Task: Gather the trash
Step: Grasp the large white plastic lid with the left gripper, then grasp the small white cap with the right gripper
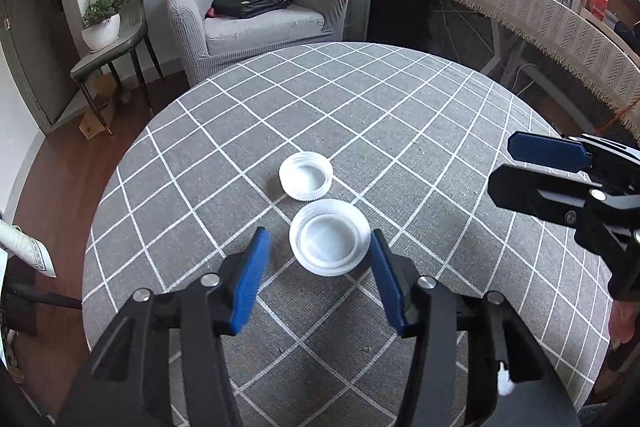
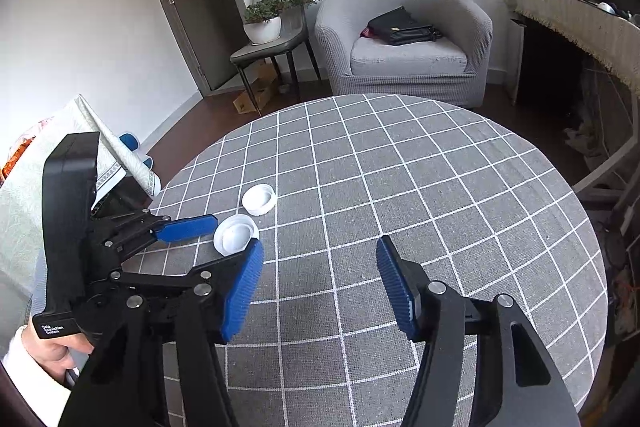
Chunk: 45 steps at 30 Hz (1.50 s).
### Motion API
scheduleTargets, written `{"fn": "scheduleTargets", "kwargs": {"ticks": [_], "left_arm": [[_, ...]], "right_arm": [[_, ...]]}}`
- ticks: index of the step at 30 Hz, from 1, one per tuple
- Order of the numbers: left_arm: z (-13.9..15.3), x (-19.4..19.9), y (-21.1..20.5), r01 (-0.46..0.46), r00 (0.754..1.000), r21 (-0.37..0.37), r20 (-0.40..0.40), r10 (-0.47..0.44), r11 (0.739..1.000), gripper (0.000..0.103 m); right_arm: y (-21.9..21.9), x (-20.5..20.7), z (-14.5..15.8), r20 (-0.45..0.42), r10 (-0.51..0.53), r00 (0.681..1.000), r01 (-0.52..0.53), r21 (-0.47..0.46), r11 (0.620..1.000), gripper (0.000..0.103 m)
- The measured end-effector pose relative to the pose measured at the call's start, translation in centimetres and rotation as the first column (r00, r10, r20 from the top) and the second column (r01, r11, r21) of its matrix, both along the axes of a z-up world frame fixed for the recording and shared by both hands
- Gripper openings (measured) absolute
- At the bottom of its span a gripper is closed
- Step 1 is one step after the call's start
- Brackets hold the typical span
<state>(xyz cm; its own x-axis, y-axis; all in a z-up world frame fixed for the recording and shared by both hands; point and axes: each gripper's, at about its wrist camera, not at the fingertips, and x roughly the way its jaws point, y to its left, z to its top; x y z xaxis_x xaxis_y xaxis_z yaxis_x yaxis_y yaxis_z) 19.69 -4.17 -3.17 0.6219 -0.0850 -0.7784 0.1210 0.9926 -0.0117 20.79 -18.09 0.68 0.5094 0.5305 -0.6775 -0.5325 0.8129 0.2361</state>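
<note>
Left gripper spread wide, blue pads either side of the nearer white plastic lid, not touching it. Second lid, ribbed edge, lies just beyond, close beside the first. Both sit open side up on the grey checked tablecloth. Right gripper also spread, holding nothing, over bare cloth.

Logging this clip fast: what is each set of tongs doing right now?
Left tongs: open, straddling the nearer white lid, not gripping.
Right tongs: open, holding nothing.
</note>
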Motion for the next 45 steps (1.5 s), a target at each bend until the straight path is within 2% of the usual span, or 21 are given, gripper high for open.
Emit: {"fn": "scheduleTargets", "kwargs": {"ticks": [1,7,11,16,21,28,36,40,45], "left_arm": [[0.1,-0.1,0.1,0.004,1.0,-0.003,0.002,-0.004,1.0,0.043],[1.3,-1.4,0.9,0.025,0.998,0.028,0.055,-0.026,0.999,0.042],[2.2,-2.3,3.0,0.017,0.996,-0.03,0.093,-0.014,0.999,0.042],[1.9,-2.4,5.8,0.001,0.996,-0.111,0.086,0.009,0.994,0.042],[2.3,-2.7,7.5,-0.005,0.996,-0.152,0.091,0.019,0.988,0.042],[2.2,-3.4,9.7,-0.018,0.997,-0.226,0.073,0.035,0.974,0.042],[2.1,-4.4,11.4,-0.024,0.997,-0.216,0.066,0.039,0.976,0.042],[2.1,-4.9,12.3,-0.024,0.997,-0.208,0.062,0.037,0.978,0.042],[2.3,-5.5,14.0,-0.049,0.996,-0.215,0.059,0.063,0.975,0.042]], "right_arm": [[0.1,0.1,0.0,-0.002,0.001,1.0,-0.001,0.002,1.0,0.059],[1.5,0.3,0.3,0.004,0.015,1.0,-0.015,-0.002,1.0,0.059],[3.1,0.5,-0.3,0.001,0.03,1.0,-0.03,-0.039,0.999,0.059],[5.5,0.7,-1.2,0.003,0.052,0.999,-0.052,-0.13,0.99,0.059],[8.0,1.2,-2.3,-0.004,0.069,0.998,-0.069,-0.195,0.978,0.058],[10.5,1.5,-3.1,0.002,0.08,0.997,-0.077,-0.244,0.967,0.051],[12.7,2.1,-3.0,0.028,0.075,0.997,-0.064,-0.283,0.957,0.043],[13.6,2.6,-2.8,0.041,0.072,0.997,-0.057,-0.295,0.954,0.031],[14.2,2.6,-2.7,0.051,0.065,0.997,-0.045,-0.315,0.948,0.031]]}}
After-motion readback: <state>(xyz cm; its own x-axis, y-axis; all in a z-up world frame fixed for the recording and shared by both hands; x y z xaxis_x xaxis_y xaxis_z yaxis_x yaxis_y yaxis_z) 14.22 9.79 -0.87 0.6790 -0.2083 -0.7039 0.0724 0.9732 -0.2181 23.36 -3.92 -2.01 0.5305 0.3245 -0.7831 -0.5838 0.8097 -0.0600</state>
